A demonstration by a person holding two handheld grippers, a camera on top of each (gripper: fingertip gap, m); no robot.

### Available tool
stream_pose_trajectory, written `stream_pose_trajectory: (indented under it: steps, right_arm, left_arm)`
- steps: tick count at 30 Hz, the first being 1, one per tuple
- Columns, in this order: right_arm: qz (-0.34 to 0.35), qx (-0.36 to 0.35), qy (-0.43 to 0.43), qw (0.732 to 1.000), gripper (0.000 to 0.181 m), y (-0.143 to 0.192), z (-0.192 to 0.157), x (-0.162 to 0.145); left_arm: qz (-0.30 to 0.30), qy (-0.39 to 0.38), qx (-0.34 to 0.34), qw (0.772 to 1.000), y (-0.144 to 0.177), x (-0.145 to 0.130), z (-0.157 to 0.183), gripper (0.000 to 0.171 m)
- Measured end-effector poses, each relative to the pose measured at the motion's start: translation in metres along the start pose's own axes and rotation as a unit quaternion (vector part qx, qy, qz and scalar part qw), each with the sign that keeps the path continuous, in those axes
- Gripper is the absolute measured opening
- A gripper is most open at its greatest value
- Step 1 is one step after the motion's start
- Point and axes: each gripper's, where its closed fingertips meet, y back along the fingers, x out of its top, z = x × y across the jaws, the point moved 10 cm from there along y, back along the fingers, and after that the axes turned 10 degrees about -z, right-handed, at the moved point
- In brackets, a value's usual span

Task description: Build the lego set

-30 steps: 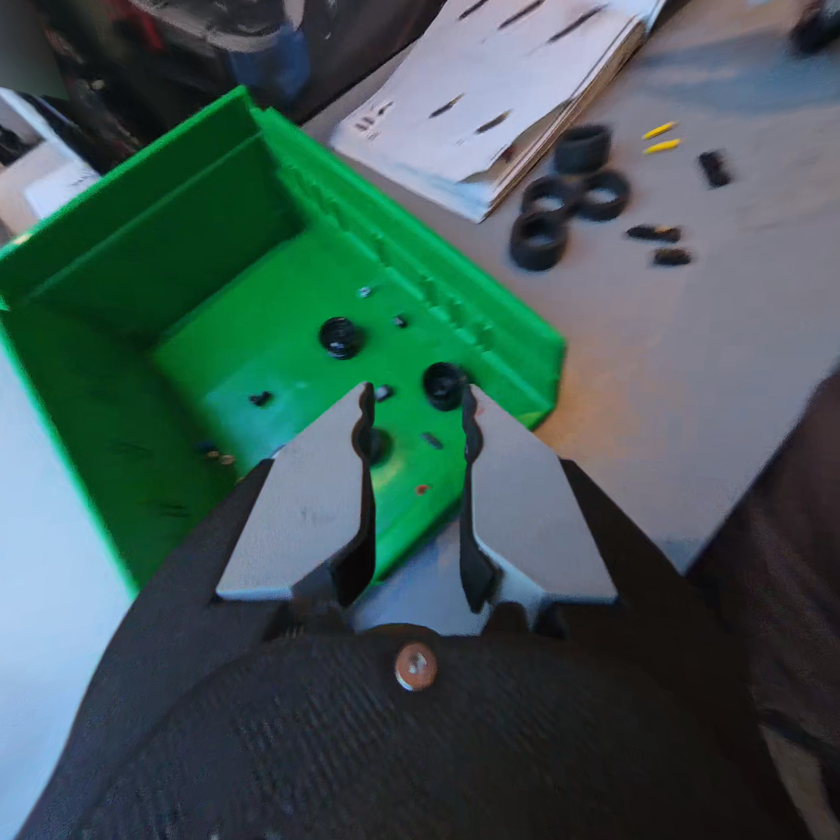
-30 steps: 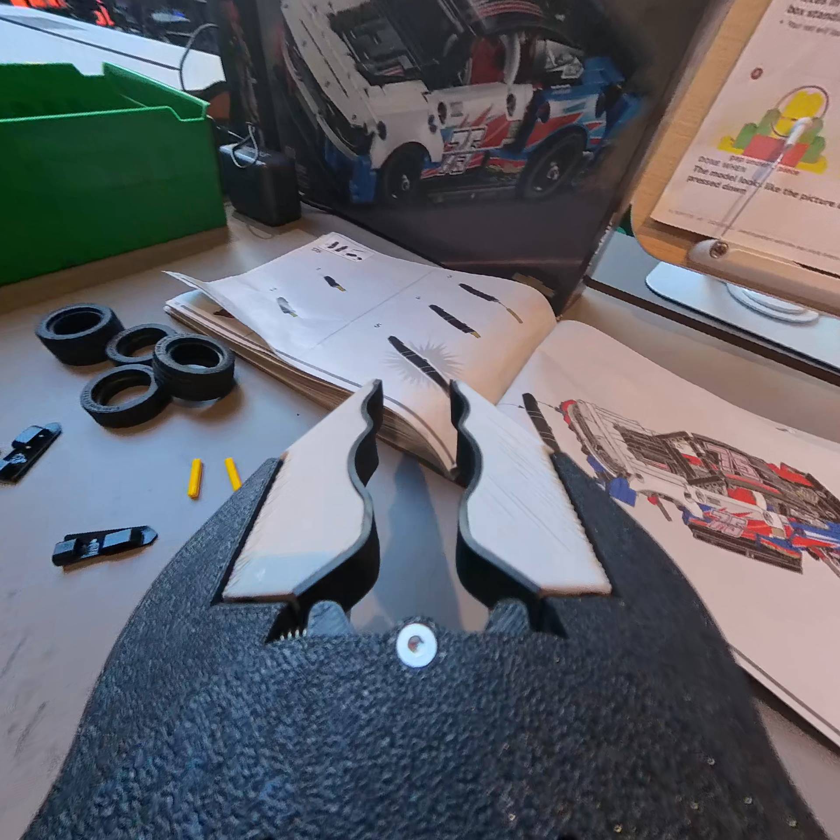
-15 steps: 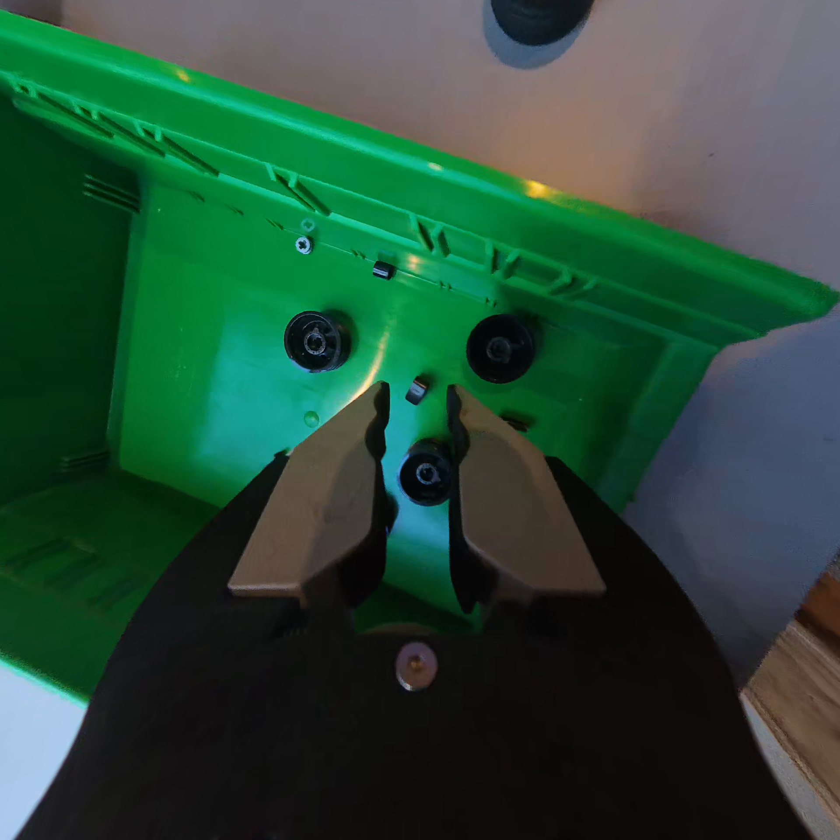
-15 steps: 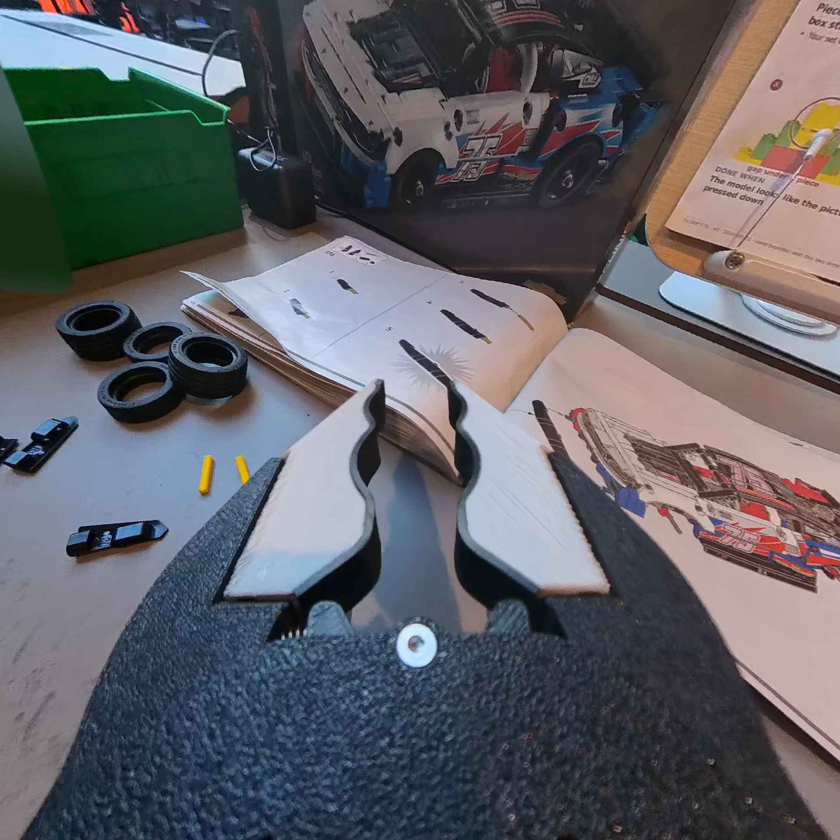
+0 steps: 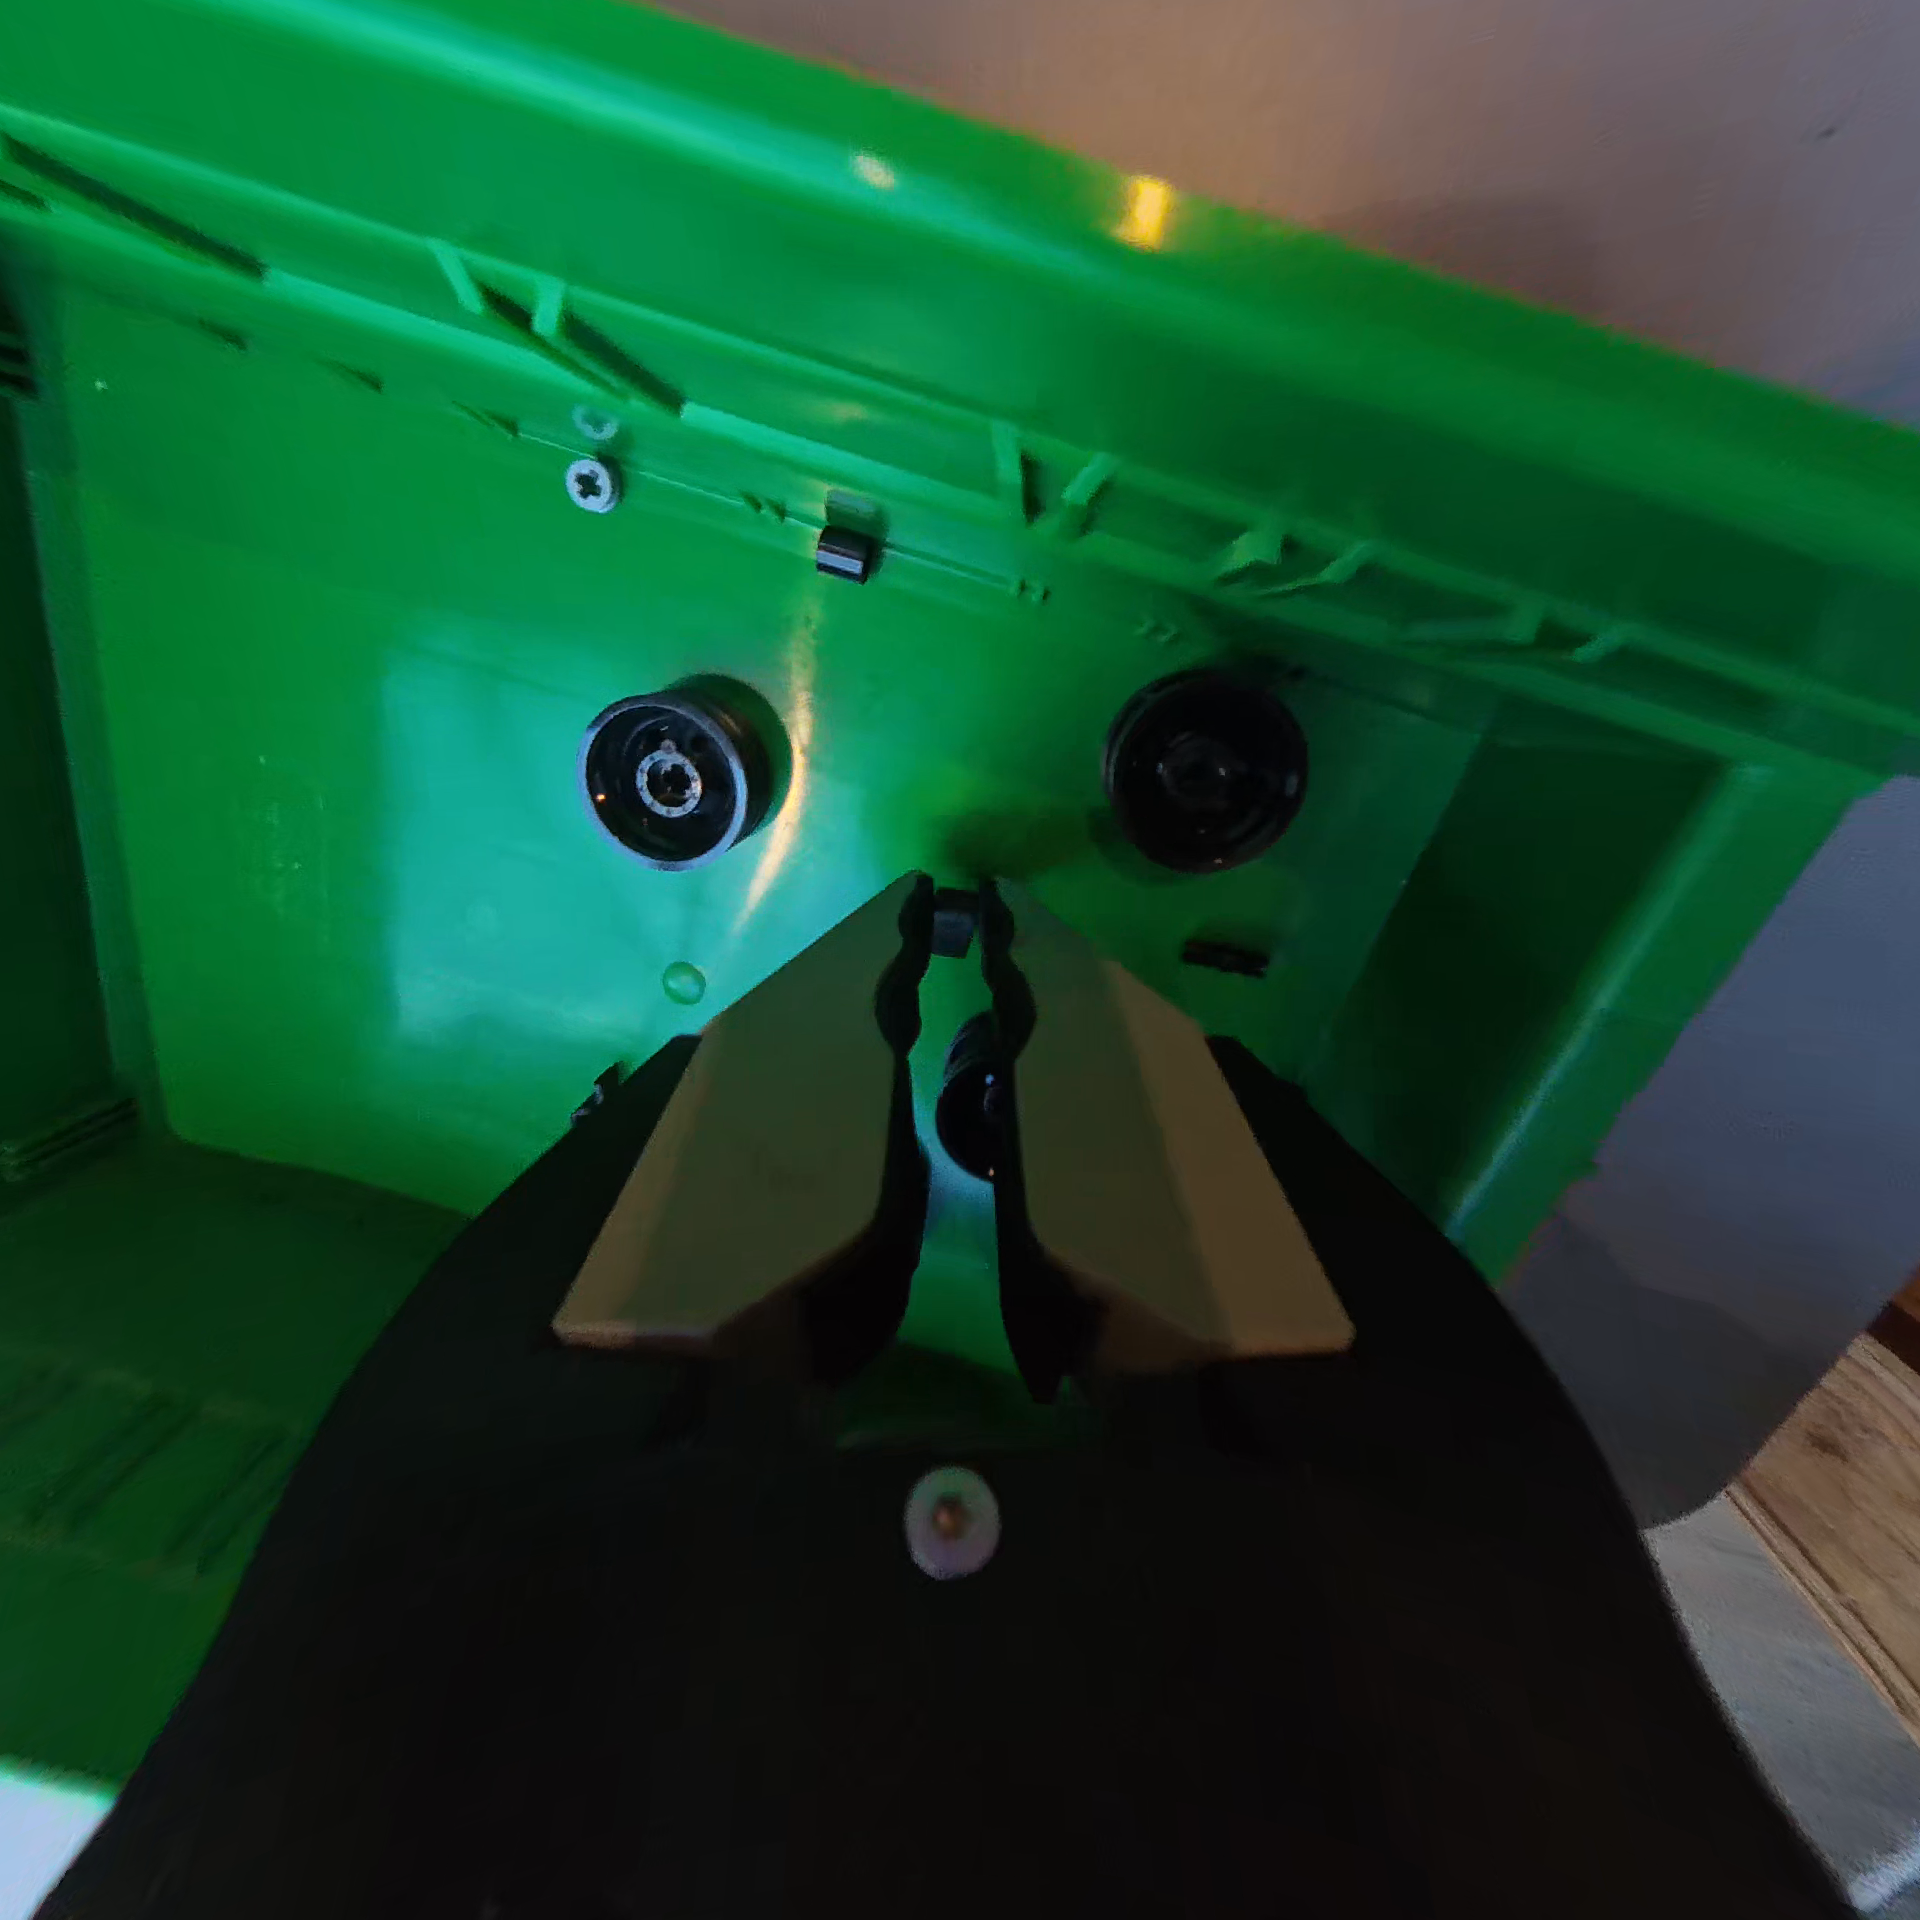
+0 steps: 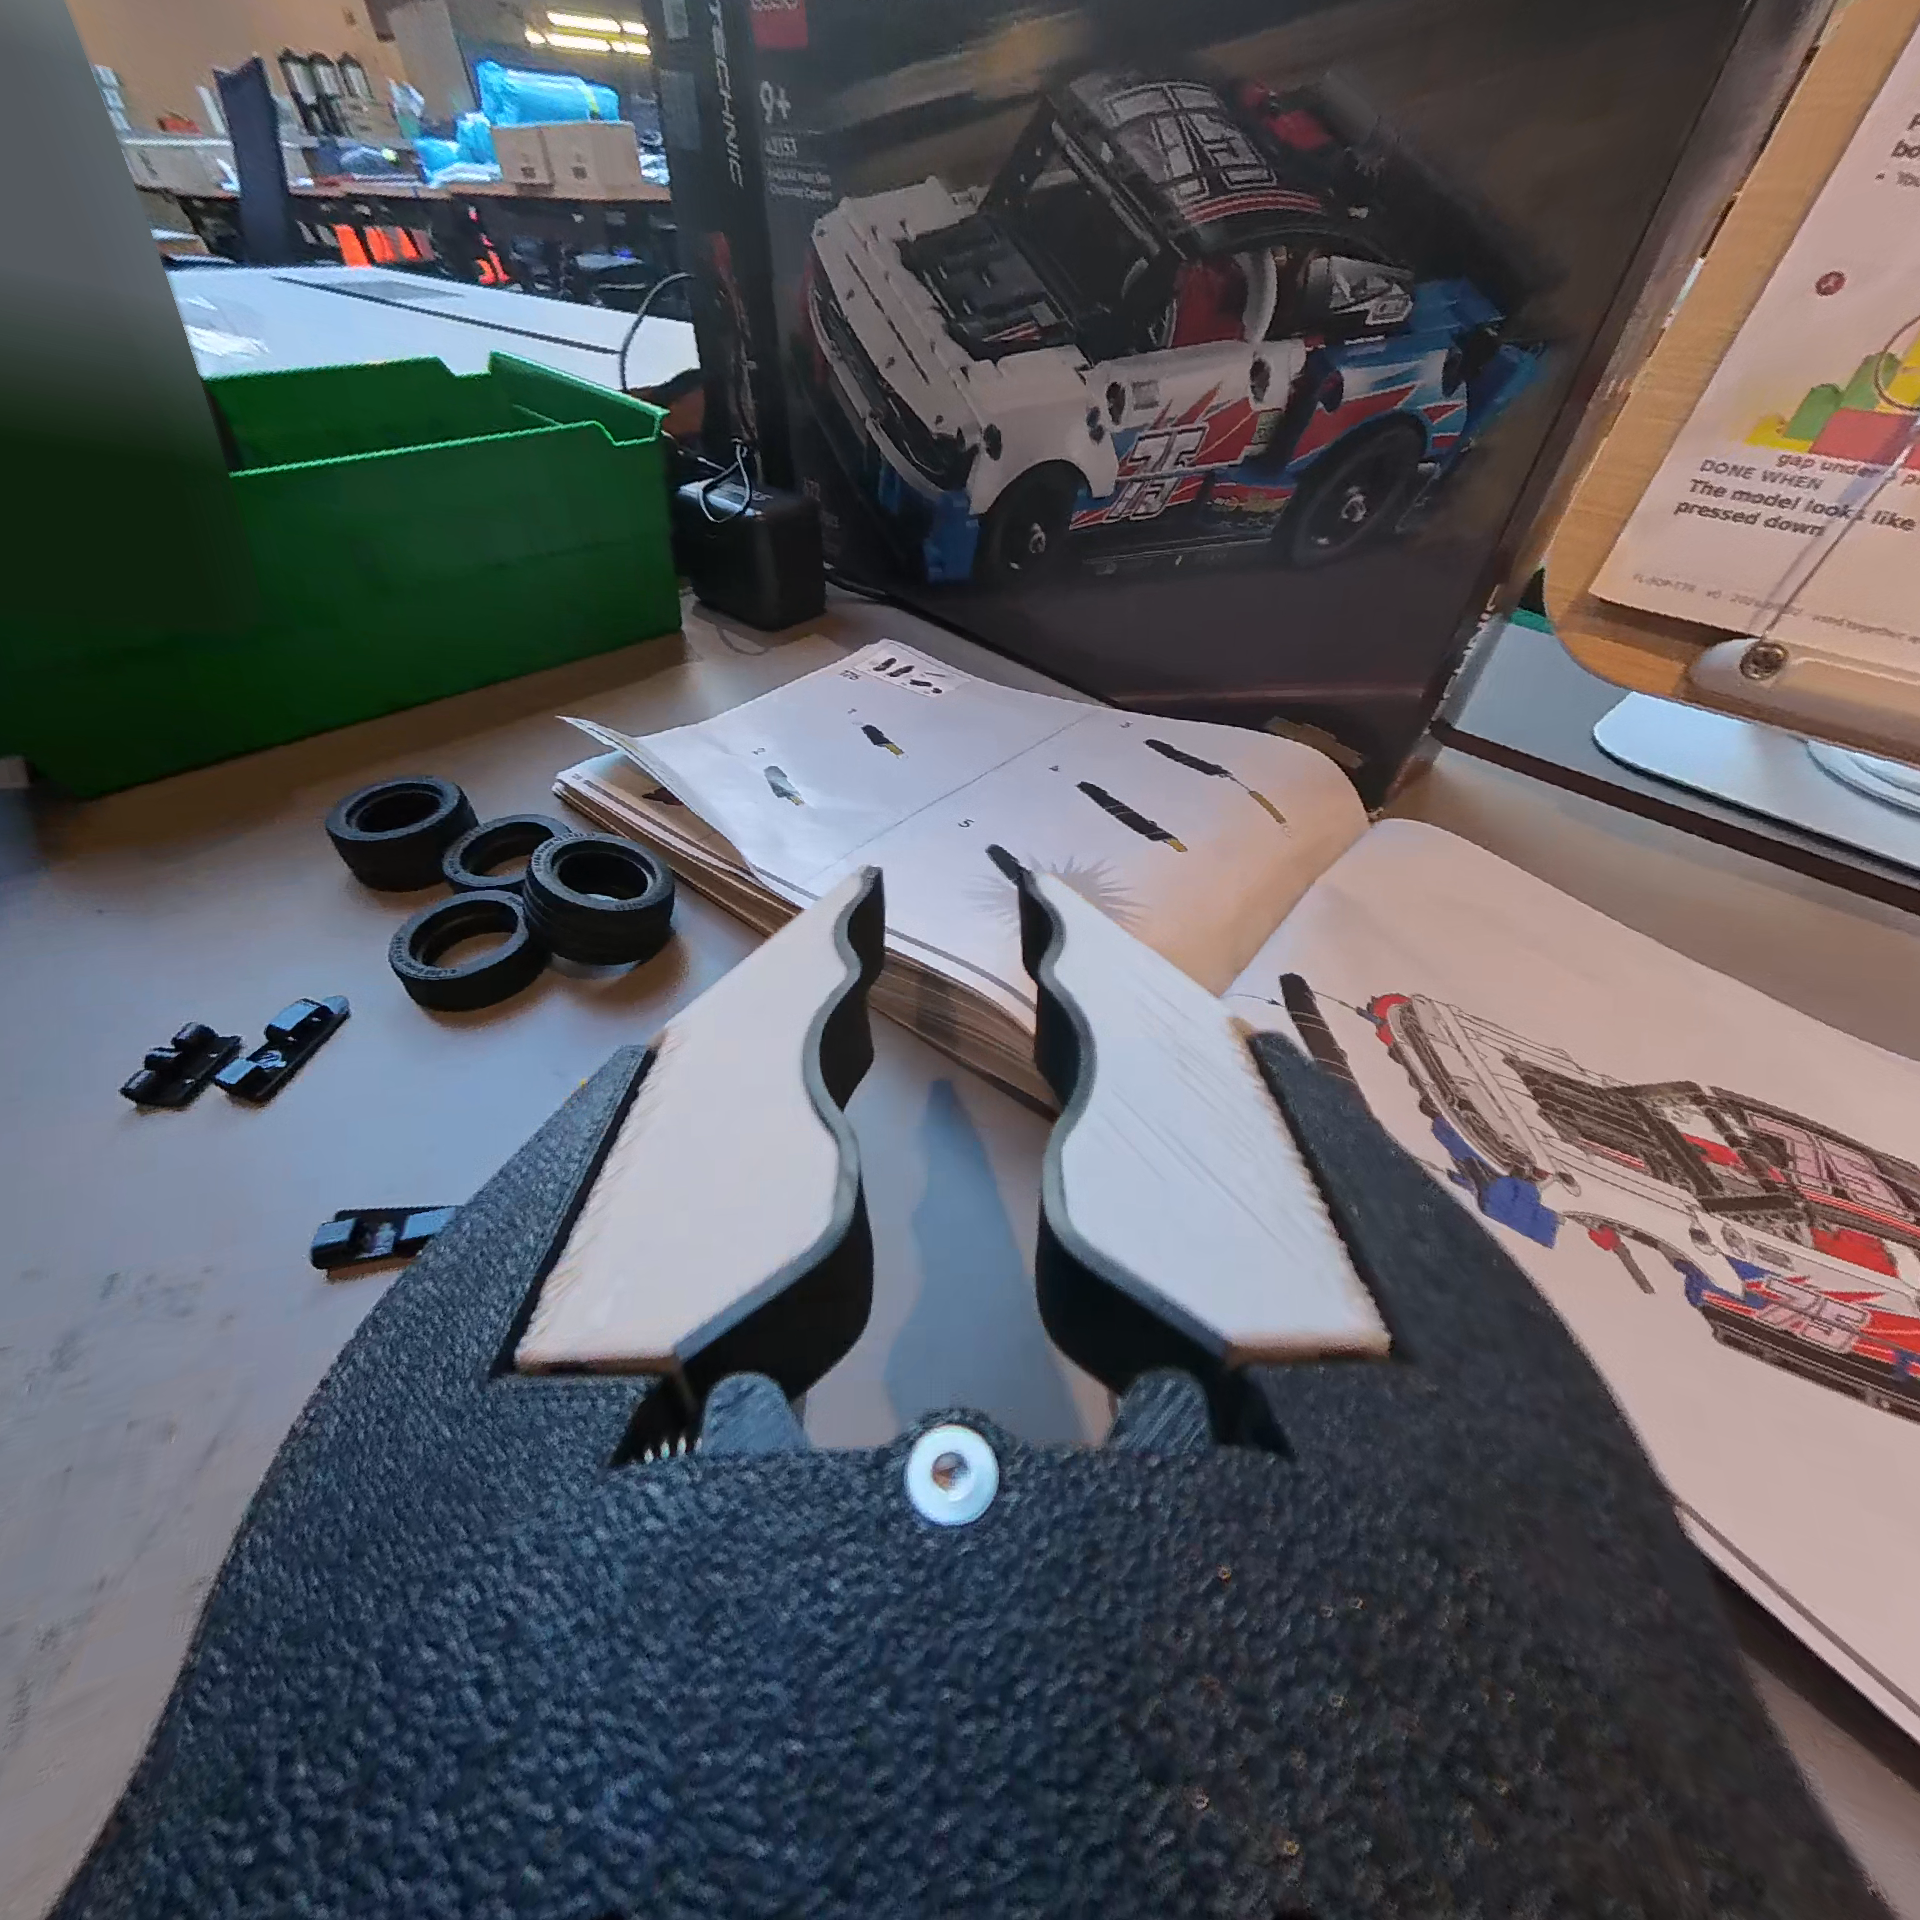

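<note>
The left tongs (image 5: 952,902) have dropped deeper into the green bin (image 5: 1039,343) and closed on a small black piece (image 5: 952,928) pinched right at their tips. The right tongs (image 6: 951,883) hang released over the worktop (image 6: 156,1299), well away from the bin, so the lift belongs to the left.

The left tool (image 5: 951,902) has two wedge-shaped fingers (image 5: 769,1164) with flat, pale tan-grey top faces and black wavy inner edges that taper toward the tips. Behind the fingers spreads a wide black body with a fine grainy texture, and a single silver screw (image 5: 951,1522) sits on its midline just behind the finger roots. The right tool (image 6: 951,883) is built the same: pale, faintly ridged finger faces (image 6: 1195,1174), black scalloped inner rims, a coarse pebbled black body, and one shiny screw (image 6: 951,1473) centred just behind the finger roots.
</note>
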Motion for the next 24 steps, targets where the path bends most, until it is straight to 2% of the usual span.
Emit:
stream_pose_trajectory:
  steps: [2, 5, 7, 9, 10, 12, 13, 15, 18, 20, 22, 23, 24]
  right_arm:
    - [0.004, 0.011, 0.003, 1.000, 0.023, -0.001, -0.003, 0.001]
    - [0.010, 0.030, 0.007, 0.999, 0.023, -0.002, -0.007, 0.003]
    - [0.020, 0.042, 0.009, 0.999, 0.022, -0.001, -0.009, 0.004]
    - [0.035, 0.052, 0.001, 0.998, 0.021, 0.000, -0.010, 0.007]
    - [0.043, 0.058, -0.004, 0.997, 0.021, 0.001, -0.010, 0.009]
    - [0.051, 0.065, -0.012, 0.996, 0.020, 0.003, -0.010, 0.009]
    - [0.053, 0.065, -0.017, 0.996, 0.019, 0.004, -0.009, 0.009]
    - [0.058, 0.068, -0.029, 0.996, 0.018, 0.005, -0.006, 0.009]
    - [0.058, 0.068, -0.045, 0.995, 0.017, 0.007, -0.002, 0.009]
    - [0.057, 0.067, -0.050, 0.995, 0.017, 0.009, -0.001, 0.008]
    - [0.053, 0.066, -0.048, 0.995, 0.017, 0.011, -0.001, 0.007]
    - [0.048, 0.067, -0.046, 0.996, 0.017, 0.010, -0.002, 0.007]
    - [0.042, 0.068, -0.042, 0.996, 0.017, 0.009, -0.004, 0.006]
  left_arm:
    - [0.008, 0.013, 0.021, 1.000, 0.012, -0.002, 0.000, 0.006]
    - [0.048, 0.058, 0.114, 0.991, 0.054, -0.001, -0.005, 0.006]
    - [0.115, 0.093, 0.179, 0.973, 0.095, 0.011, -0.001, 0.006]
    - [0.201, 0.086, 0.213, 0.952, 0.134, 0.034, 0.019, 0.005]
    - [0.250, 0.072, 0.217, 0.941, 0.150, 0.050, 0.034, 0.006]
    - [0.345, 0.030, 0.165, 0.923, 0.163, 0.091, 0.071, 0.006]
    - [0.381, 0.007, 0.128, 0.916, 0.157, 0.116, 0.088, 0.005]
    - [0.400, -0.012, 0.077, 0.913, 0.124, 0.168, 0.111, 0.005]
    - [0.335, -0.003, 0.025, 0.942, 0.050, 0.229, 0.122, 0.006]
    - [0.289, 0.006, 0.030, 0.957, 0.012, 0.248, 0.119, 0.006]
    - [0.235, 0.007, 0.019, 0.972, -0.014, 0.255, 0.119, 0.010]
    - [0.220, 0.008, 0.010, 0.975, -0.020, 0.257, 0.120, 0.020]
    - [0.239, 0.010, 0.001, 0.971, -0.019, 0.258, 0.122, 0.020]
